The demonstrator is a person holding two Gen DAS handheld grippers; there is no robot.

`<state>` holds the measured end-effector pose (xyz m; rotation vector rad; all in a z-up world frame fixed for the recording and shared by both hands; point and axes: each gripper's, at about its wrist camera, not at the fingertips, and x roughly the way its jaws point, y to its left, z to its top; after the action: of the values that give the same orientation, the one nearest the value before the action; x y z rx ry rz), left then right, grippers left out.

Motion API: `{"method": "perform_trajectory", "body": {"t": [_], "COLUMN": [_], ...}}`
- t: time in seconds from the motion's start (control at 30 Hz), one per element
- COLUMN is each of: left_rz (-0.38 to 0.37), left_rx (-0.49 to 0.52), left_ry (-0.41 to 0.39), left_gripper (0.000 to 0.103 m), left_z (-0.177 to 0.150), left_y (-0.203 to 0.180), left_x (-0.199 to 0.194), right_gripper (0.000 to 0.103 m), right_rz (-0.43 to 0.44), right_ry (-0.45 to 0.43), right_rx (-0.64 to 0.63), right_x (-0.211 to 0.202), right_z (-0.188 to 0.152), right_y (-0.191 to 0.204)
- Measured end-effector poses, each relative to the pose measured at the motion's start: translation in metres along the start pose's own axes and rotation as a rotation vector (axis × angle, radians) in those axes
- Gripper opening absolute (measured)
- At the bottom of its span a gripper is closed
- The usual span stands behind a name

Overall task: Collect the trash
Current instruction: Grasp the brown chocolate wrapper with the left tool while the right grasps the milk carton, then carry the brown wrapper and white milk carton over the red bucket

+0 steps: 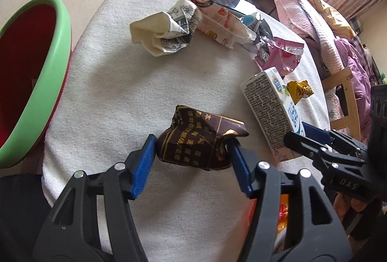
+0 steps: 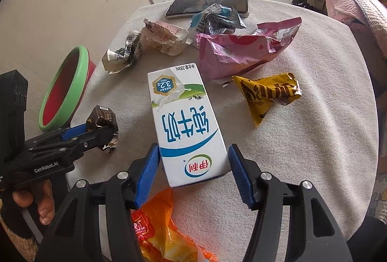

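Observation:
My left gripper (image 1: 192, 149) is shut on a crumpled dark brown wrapper (image 1: 198, 141) on the white-clothed table; it also shows in the right wrist view (image 2: 101, 116). My right gripper (image 2: 193, 158) is open, its pads either side of the near end of a white and blue milk carton (image 2: 186, 121) lying flat, with a small gap at each side. The carton also shows in the left wrist view (image 1: 268, 114). The green-rimmed red bin (image 1: 31, 73) stands off the table's left edge.
More trash lies on the table: a crumpled white paper (image 1: 164, 29), a pink foil bag (image 2: 239, 54), a yellow wrapper (image 2: 268, 92), a torn pink-white carton (image 2: 164, 39), a silver wrapper (image 2: 215, 20) and an orange bag (image 2: 157, 228). A phone (image 2: 208, 5) lies at the far edge.

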<state>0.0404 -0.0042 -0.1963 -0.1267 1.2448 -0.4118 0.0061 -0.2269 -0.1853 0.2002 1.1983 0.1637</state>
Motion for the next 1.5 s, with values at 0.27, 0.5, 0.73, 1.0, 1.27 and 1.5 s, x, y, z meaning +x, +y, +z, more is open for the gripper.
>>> {"method": "perform_trajectory", "body": {"t": [0.27, 0.5, 0.73, 1.0, 1.27, 1.5], "left_rz": [0.051, 0.060, 0.061, 0.055, 0.070, 0.093], "left_rx": [-0.044, -0.044, -0.059, -0.040, -0.062, -0.138], "left_ry": [-0.017, -0.028, -0.031, -0.027, -0.144, -0.178], "left_gripper": [0.058, 0.058, 0.064, 0.057, 0.056, 0.056], "left_z": [-0.007, -0.010, -0.012, -0.014, -0.009, -0.006], "left_y": [0.013, 0.014, 0.018, 0.013, 0.017, 0.041], "left_x": [-0.006, -0.010, -0.013, -0.010, -0.042, -0.060], "right_gripper": [0.058, 0.071, 0.070, 0.056, 0.055, 0.056], "right_rz": [-0.023, -0.064, -0.073, -0.045, 0.046, 0.029], "right_ry": [0.022, 0.019, 0.028, 0.020, -0.057, 0.012], "right_rx": [-0.039, -0.071, -0.082, -0.084, -0.103, -0.165], "right_x": [0.008, 0.010, 0.013, 0.009, -0.016, 0.004], "right_z": [-0.003, -0.006, -0.010, -0.010, 0.006, 0.000], "right_y": [0.009, 0.011, 0.011, 0.015, 0.040, 0.062]}}
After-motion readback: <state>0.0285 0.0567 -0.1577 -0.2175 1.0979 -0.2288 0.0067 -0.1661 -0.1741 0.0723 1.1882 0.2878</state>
